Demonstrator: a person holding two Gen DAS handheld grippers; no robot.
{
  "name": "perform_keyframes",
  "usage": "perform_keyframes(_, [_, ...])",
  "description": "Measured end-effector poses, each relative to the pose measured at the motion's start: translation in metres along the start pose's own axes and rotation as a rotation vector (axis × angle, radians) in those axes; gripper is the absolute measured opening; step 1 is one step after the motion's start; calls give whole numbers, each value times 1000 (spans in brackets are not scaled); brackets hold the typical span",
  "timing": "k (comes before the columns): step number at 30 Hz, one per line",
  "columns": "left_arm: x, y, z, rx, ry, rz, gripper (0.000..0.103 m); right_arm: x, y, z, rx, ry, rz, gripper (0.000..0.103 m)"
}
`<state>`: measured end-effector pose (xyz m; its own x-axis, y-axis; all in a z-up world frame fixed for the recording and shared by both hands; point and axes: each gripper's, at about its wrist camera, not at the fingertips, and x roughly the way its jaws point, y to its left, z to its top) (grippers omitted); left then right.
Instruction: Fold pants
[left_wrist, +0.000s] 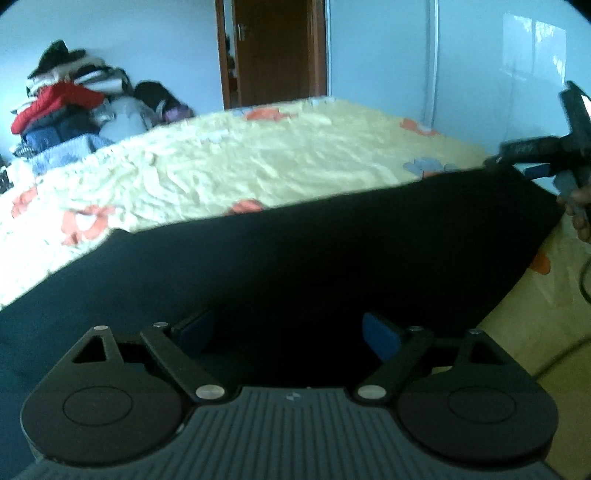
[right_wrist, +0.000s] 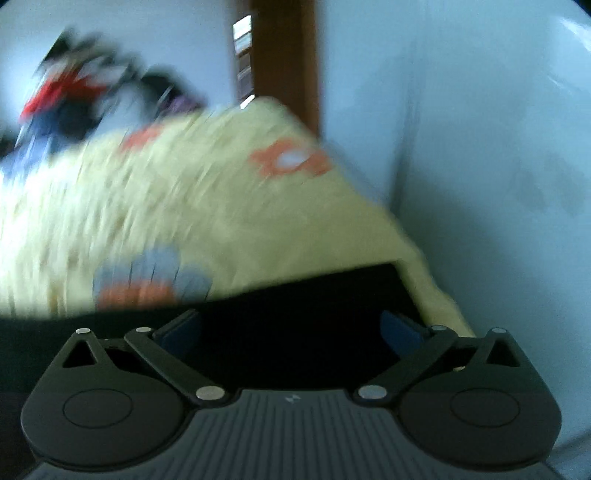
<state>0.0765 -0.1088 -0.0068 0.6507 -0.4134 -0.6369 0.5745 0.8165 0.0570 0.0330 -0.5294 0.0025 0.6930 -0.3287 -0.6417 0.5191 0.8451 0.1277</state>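
Surface: a bed (left_wrist: 229, 162) under a pale yellow cover with orange and blue-grey flower prints. Room: light blue walls, a brown wooden door (left_wrist: 273, 51) beyond the far edge of the bed, and a heap of mixed clothes (left_wrist: 66, 99) past the bed's far left corner.

The pants (left_wrist: 314, 266), dark and nearly black, lie spread across the near part of the bed, their far edge running straight from the left side toward the right edge.

My left gripper (left_wrist: 288, 336) sits low over the pants near their near edge. Its blue fingers (left_wrist: 382, 334) stand wide apart with only flat dark cloth between them; nothing is gripped.

My right gripper (right_wrist: 290, 332) is over the right end of the pants, by the bed's right edge, fingers spread to the full and holding nothing. From the left wrist view it (left_wrist: 535, 158) shows at that end of the cloth, with part of my hand (left_wrist: 578, 210) behind it.

Hard to read: the right wrist view is smeared. Whether any fingertip touches the cloth, I cannot tell. The pants' near edge is cut off by the gripper bodies.
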Motion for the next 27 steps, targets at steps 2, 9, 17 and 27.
perform_keyframes(2, [-9,6,-1,-16,-38,35,89,-28,-23,-3,141,-111,12,103])
perform_keyframes(9, [-25,24,-5,-117,-73,38,89,-84,-106,-57,648,-104,241,103])
perform_keyframes(17, [-29,22,-8,-116,-73,42,89,-71,-91,-84,745,29,417,103])
perform_keyframes(27, [-26,22,-16,-138,-46,58,89,-43,-72,-62,567,-121,286,103])
